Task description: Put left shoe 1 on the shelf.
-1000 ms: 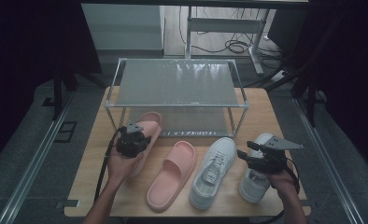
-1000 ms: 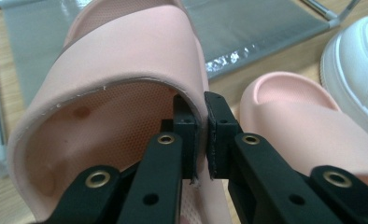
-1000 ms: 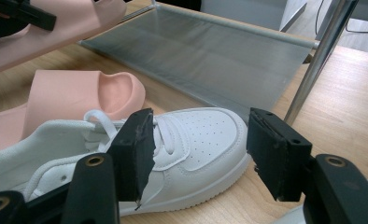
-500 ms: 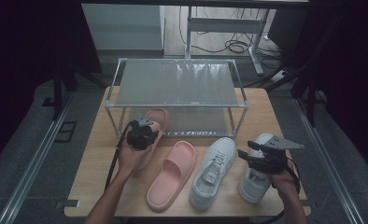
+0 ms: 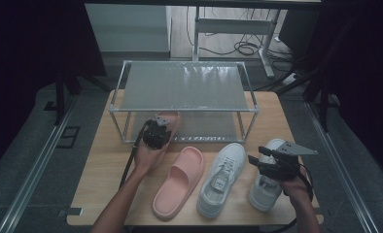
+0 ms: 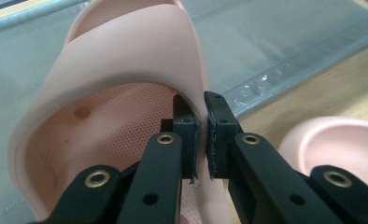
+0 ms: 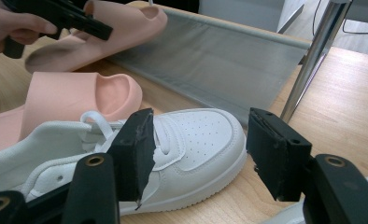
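**A:** What is the person at the table doing?

**B:** The left gripper (image 5: 161, 123) is pinching a pink slipper (image 6: 126, 60) by the side edge of its strap, one jaw inside the strap and one outside, pressed tight on the thin wall. The slipper's toe points ahead of the jaws, over the grey lower shelf (image 6: 285, 42) of a small metal shoe rack (image 5: 184, 87).

**A:** And the other gripper?

**B:** The right gripper (image 7: 198, 149) has its jaws spread wide with nothing between them. Just ahead of them lies a white sneaker (image 7: 182, 140), and a second white sneaker (image 5: 267, 187) sits under that hand. Between the two grippers, the matching slipper (image 5: 180, 179) rests flat on the wooden table (image 5: 102, 165).

**A:** How would that held slipper behave?

**B:** It looks like moulded foam: light, soft, a little springy. The strap wall seems to bend slightly where the jaws squeeze it, though up close that is hard to judge. The strap edge is a fair place to grip, since it is thin enough to close on. A hold on one side will likely let the heel droop, so I would expect it to need a level, slow carry onto the shelf.
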`<state>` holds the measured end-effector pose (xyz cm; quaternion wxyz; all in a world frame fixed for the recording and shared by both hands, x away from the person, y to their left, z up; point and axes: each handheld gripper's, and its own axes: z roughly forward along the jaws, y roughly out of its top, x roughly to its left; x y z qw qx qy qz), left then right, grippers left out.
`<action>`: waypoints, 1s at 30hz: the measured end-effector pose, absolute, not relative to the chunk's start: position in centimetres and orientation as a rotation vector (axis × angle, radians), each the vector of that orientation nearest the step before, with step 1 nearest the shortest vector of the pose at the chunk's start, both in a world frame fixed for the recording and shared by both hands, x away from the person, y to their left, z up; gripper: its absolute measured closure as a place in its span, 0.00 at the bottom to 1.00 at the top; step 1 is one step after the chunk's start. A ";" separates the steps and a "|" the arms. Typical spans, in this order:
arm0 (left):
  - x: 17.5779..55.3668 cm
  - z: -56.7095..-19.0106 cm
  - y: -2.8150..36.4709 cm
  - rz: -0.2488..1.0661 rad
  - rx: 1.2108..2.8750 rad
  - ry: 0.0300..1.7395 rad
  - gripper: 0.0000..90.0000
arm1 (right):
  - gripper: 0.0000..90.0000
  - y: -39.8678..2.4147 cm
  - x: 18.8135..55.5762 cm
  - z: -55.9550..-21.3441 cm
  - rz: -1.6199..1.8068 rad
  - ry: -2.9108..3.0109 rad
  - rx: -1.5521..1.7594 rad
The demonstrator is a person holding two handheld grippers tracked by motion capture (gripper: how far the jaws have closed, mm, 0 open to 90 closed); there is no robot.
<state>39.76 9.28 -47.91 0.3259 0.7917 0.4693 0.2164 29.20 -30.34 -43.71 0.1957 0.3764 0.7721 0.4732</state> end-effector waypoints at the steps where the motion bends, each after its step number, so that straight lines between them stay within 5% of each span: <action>1: 39.9 -48.1 9.1 0.573 2.077 1.231 0.94 | 0.47 -30.3 29.2 -43.7 1.325 2.164 1.055; 21: 42.1 -49.9 8.4 0.618 2.081 1.289 0.92 | 0.47 -30.6 29.2 -43.7 1.327 2.160 1.058; 26: 41.2 -49.4 8.3 0.628 2.099 1.273 0.72 | 0.47 -30.6 29.2 -43.7 1.328 2.158 1.059; 30: 40.0 -49.2 8.8 0.621 2.115 1.264 0.66 | 0.47 -30.6 29.2 -43.6 1.328 2.157 1.057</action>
